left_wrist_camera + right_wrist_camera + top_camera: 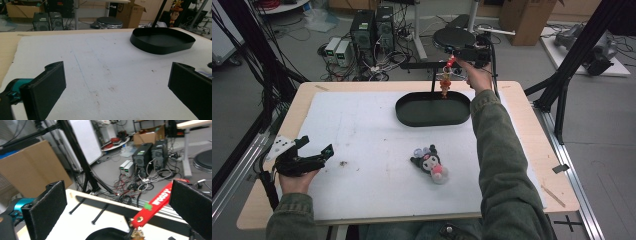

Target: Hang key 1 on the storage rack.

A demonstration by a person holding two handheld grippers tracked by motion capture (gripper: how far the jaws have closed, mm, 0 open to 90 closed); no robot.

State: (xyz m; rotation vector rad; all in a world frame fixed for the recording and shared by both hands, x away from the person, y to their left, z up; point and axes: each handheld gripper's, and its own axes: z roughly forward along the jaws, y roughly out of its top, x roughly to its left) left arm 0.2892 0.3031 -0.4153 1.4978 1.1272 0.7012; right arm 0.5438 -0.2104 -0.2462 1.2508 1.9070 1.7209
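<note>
The high view was dim and grainy, its floor murky. Both gripper views were brighter, with even overhead light and faint shadows. Their near jaws looked softly blurred, and lines bent at the edges.

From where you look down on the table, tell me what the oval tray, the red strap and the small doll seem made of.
Oval tray: probably thin sheet metal or hard plastic, matte black, with an even upright wall. Red strap: apparently woven fabric or soft rubber, matte, printed with white letters. Small doll: soft plush, by its fuzzy black and pink look.
</note>
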